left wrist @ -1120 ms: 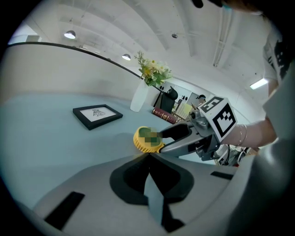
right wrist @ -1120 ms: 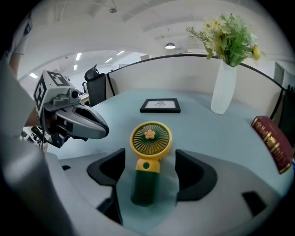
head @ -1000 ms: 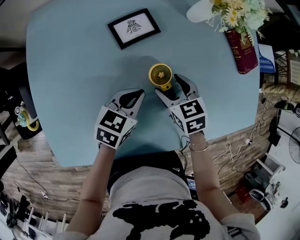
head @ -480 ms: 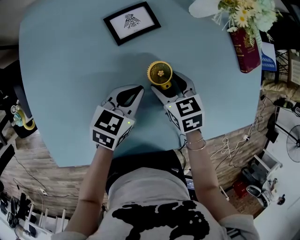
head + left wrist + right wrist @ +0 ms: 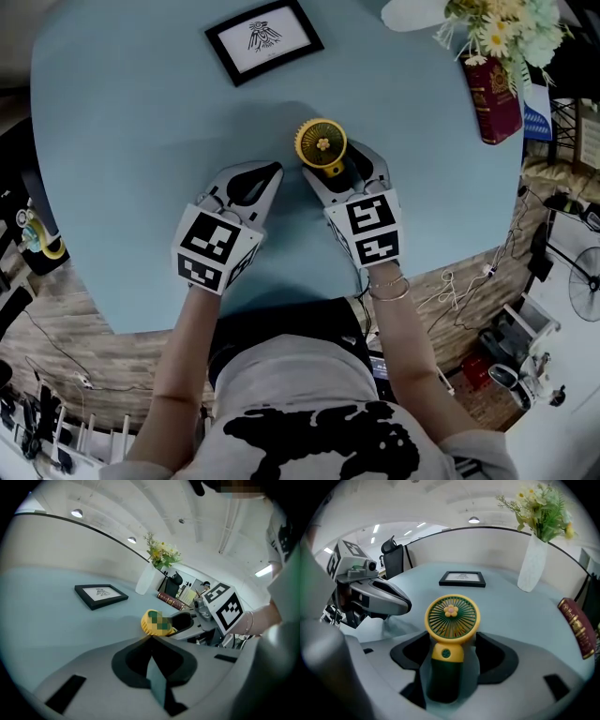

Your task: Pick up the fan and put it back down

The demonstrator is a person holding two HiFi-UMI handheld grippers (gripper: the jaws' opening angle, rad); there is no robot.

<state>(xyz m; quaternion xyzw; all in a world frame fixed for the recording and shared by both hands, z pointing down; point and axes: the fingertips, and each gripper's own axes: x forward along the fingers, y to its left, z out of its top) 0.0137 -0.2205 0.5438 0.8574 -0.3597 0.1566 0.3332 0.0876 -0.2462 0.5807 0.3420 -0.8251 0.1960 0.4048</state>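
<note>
The pale blue bench (image 5: 141, 141) stands on a wood floor (image 5: 84, 328). The fan (image 5: 321, 145) stands upright mid-bench between the right tongs (image 5: 336, 165), which have just been closing but are still apart. The left tongs (image 5: 270, 171) are together.

A rounded pale-blue surface (image 5: 141, 141) stands on a wood-plank floor (image 5: 84, 366). A framed picture (image 5: 263, 40) lies at 12 o'clock, a white vase (image 5: 412, 13) and a red book (image 5: 495, 98) toward 2 o'clock. Cables (image 5: 459, 292) trail at 4 o'clock. Ceiling lights (image 5: 77, 513) glow overhead.
</note>
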